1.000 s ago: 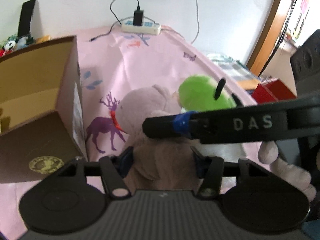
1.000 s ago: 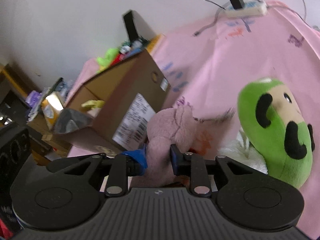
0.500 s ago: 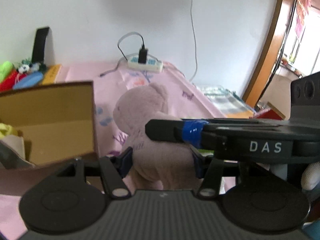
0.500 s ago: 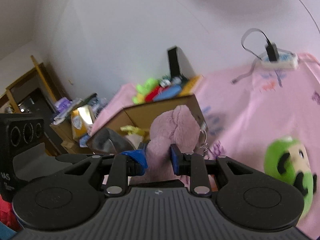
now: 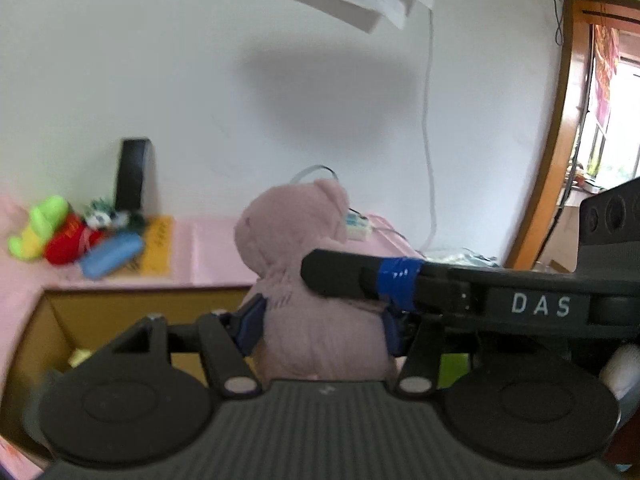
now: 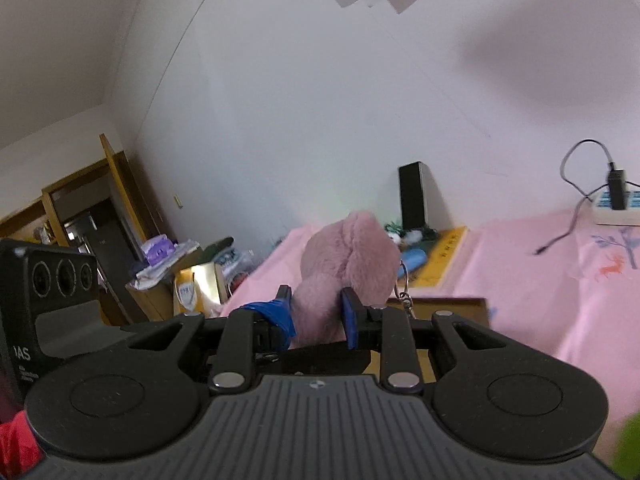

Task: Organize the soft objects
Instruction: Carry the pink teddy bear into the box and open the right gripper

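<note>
Gripping one pale pink plush bear (image 5: pixel 316 280) together, left tongs (image 5: pixel 320 320) closing on its body and right tongs (image 6: pixel 318 312) pinched narrow, both have lifted it off the bed above the open brown cardboard box (image 5: pixel 132 304), ready for dropping in.

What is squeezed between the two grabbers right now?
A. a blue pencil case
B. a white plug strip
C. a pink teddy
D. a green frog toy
C: the pink teddy sits pinched between the left gripper and the right gripper, lifted up in front of the cardboard box.
</note>
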Motion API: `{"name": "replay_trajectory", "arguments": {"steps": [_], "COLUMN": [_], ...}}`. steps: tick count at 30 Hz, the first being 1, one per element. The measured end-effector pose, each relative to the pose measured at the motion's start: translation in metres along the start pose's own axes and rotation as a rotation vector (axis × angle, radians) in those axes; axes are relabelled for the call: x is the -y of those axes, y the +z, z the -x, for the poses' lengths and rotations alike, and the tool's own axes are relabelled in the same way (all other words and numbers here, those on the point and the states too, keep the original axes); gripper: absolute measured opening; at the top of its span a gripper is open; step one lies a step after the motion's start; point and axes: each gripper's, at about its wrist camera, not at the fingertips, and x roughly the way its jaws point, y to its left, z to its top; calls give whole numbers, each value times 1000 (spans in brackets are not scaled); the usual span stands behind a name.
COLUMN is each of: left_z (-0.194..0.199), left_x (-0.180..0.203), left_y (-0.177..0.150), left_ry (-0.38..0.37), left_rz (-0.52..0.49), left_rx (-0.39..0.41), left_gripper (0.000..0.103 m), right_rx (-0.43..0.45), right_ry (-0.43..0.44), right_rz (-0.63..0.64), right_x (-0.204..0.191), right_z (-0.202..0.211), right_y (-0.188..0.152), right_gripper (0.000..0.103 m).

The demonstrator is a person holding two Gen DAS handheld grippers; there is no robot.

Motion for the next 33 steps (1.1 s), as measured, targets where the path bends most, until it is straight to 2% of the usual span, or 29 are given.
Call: {"name": "replay_trajectory", "arguments": {"steps": [6, 11, 17, 24, 33], "left_z": [-13, -32, -61, -87, -100], "left_x": [-57, -95, -128, -145, -150], "left_y": [2, -13, -34, -53, -65], "left_ry": [17, 24, 22, 22, 32], "left_rz": [31, 66, 106, 141, 164], "left_rx": [-36, -111, -221, -338, -416], "left_gripper": [52, 52, 51, 50, 50], "right_rx": [-26, -99, -191, -329, -459], "right_ry": [-5, -32, -76, -152, -218], "right_rz": [-62, -147, -229, -326, -398], "right_x": [-6, 1, 13, 30, 38], "right_z": [-58, -98, -125, -152, -166], "right_y": [1, -12, -35, -53, -61], "right_gripper": [8, 8, 8, 8, 9]}}
